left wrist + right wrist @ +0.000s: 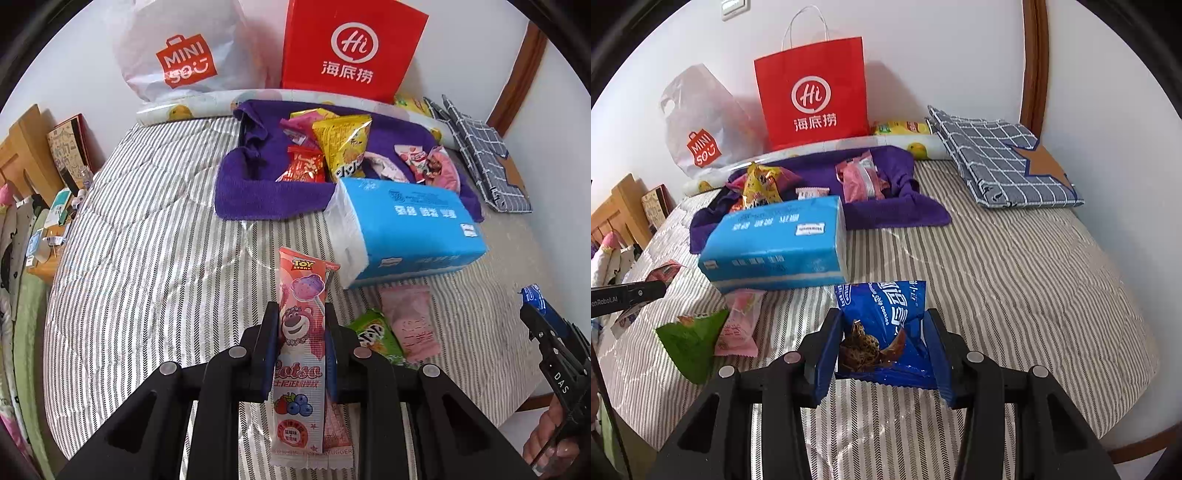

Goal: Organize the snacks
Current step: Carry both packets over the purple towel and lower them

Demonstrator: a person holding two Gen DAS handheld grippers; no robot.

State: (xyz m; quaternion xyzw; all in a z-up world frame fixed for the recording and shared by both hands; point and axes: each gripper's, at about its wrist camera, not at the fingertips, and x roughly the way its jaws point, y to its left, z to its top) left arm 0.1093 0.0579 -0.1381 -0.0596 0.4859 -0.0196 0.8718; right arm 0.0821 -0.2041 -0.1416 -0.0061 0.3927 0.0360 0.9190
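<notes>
Snacks: a sorted pile is lying on the purple towel [266,192] near the bed's far edge.
Left gripper [301,354]: jaws are clamping the lollipop packet [301,328] narrowly.
Right gripper [882,354]: jaws are pinching the blue cookie bag [886,317].
Advice: carrying both over the tissue pack [406,229], releasing above the towel.
Remaining: the green packet [376,336] and pink packet [410,321] are lying near the bed's near edge.

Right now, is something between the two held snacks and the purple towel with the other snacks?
Yes. The blue tissue pack lies on the bed between the cookie bag, the lollipop packet and the purple towel.
</notes>
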